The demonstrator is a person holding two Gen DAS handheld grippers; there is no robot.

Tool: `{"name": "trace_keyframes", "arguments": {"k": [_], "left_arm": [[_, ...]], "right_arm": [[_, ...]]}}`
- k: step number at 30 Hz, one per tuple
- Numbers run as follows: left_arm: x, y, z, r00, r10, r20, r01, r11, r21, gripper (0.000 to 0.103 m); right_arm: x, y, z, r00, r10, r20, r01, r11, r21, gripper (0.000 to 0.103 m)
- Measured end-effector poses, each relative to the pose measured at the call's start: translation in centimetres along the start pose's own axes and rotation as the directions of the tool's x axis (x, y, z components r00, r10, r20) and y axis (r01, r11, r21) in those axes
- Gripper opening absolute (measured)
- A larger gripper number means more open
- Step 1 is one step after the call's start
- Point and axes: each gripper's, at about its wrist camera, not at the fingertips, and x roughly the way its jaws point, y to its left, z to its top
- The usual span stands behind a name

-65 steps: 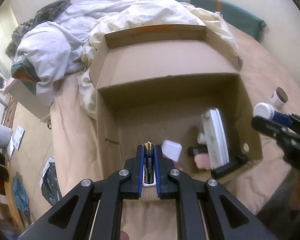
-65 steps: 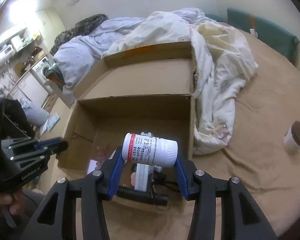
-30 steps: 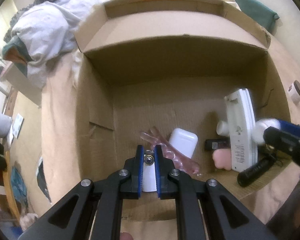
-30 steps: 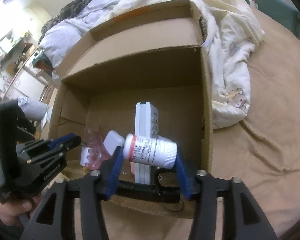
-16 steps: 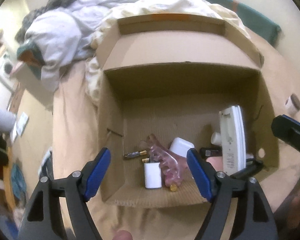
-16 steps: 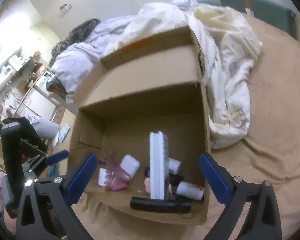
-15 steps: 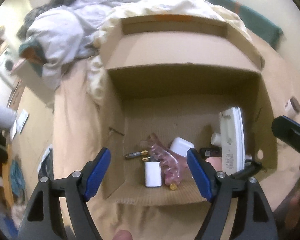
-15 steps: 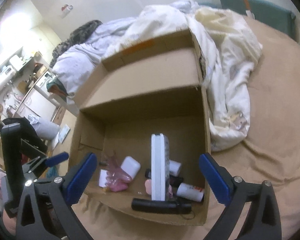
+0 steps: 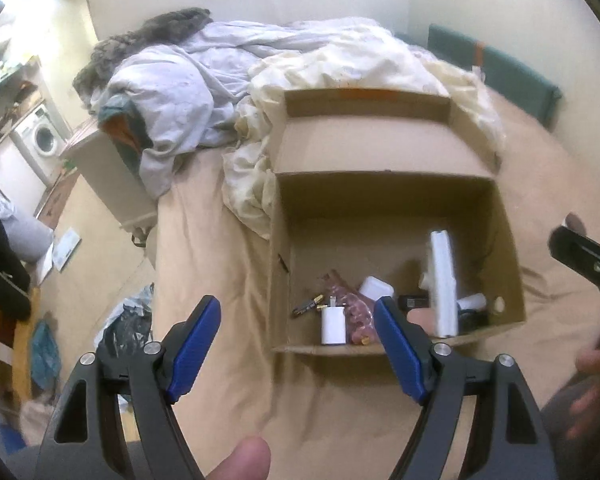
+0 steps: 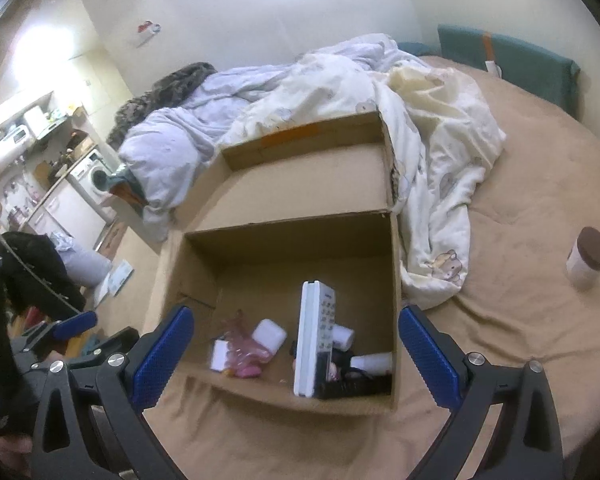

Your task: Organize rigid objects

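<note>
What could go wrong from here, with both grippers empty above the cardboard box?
1. The white remote control stands on edge against loose items in the brown cardboard box; another drop could topple it.
2. The brown-lidded white jar stands alone on the soft tan bedcover, so a grasp may tip it.
3. The left gripper, jaws opening, and the right gripper work the same box and may collide.
</note>
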Motion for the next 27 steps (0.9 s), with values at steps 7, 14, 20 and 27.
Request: {"name": "trace_keyframes", "arguments": {"k": [7, 14, 20, 27], "left_arm": [[-3.2, 1.8, -1.8, 0.996, -0.057, 0.072, 0.059, 0.998, -0.031, 0.096], [-3.6, 2.0, -3.4, 0.984, -0.086, 0.153, 0.097, 0.993, -0.062, 0.102], [-3.0, 1.4, -3.8, 0.982, -0.044, 0.184, 0.054, 0.997, -0.049, 0.102], [-2.1, 1.7, -3.3, 0.986, -0.058, 0.156, 0.070, 0.995, -0.077, 0.102]], "right_arm": [[-3.1, 1.3, -2.0, 1.000, -0.003, 0.020, 0.004, 0.999, -0.048, 0.103], [-3.8, 2.4, -4.6, 0.990, -0.058, 0.128, 0.076, 0.988, -0.137, 0.103], [-2.5, 2.4, -4.6, 0.987, -0.092, 0.134, 0.111, 0.984, -0.142, 0.103], [-1.3, 1.4, -4.4, 0.988, -0.120, 0.095, 0.129, 0.987, -0.100, 0.103]]}}
